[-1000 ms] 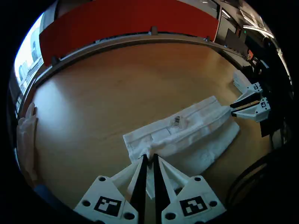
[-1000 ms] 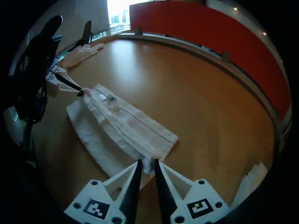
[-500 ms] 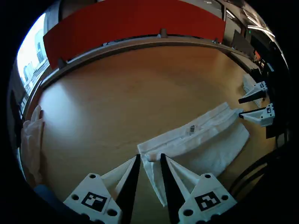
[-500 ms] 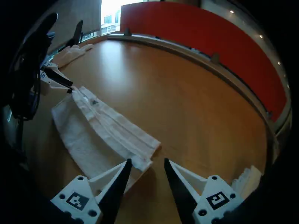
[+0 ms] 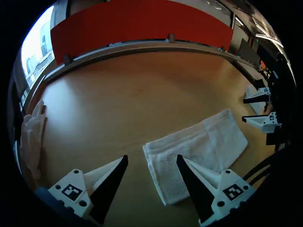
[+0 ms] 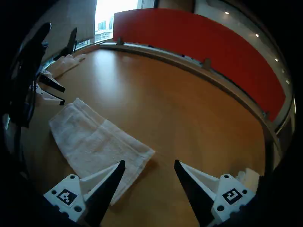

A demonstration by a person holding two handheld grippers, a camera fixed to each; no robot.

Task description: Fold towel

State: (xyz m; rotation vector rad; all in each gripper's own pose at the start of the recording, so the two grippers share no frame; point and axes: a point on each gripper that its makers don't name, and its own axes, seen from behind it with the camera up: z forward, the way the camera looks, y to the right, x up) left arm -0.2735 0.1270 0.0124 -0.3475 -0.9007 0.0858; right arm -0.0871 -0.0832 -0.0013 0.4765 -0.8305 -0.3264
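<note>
Plainly, my left gripper (image 5: 151, 156) and right gripper (image 6: 149, 162) stand spread wide; between them the nubby white terry towel (image 5: 197, 160) lies flat, folded into a rectangle, on the smooth wooden table (image 5: 132, 94).

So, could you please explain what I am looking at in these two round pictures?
No robot here: a person holds a two-finger tool in each hand. Each picture comes from a fisheye camera riding on one tool, looking along its fingers. In the left gripper view, the white wedges at the bottom are the left hand-held gripper; in the right gripper view, they are the right hand-held gripper. Both are open and hold nothing. Between them, a folded white towel lies flat on the wooden table. A crumpled white cloth sits near the table's edge, and a red panel stands behind.
</note>
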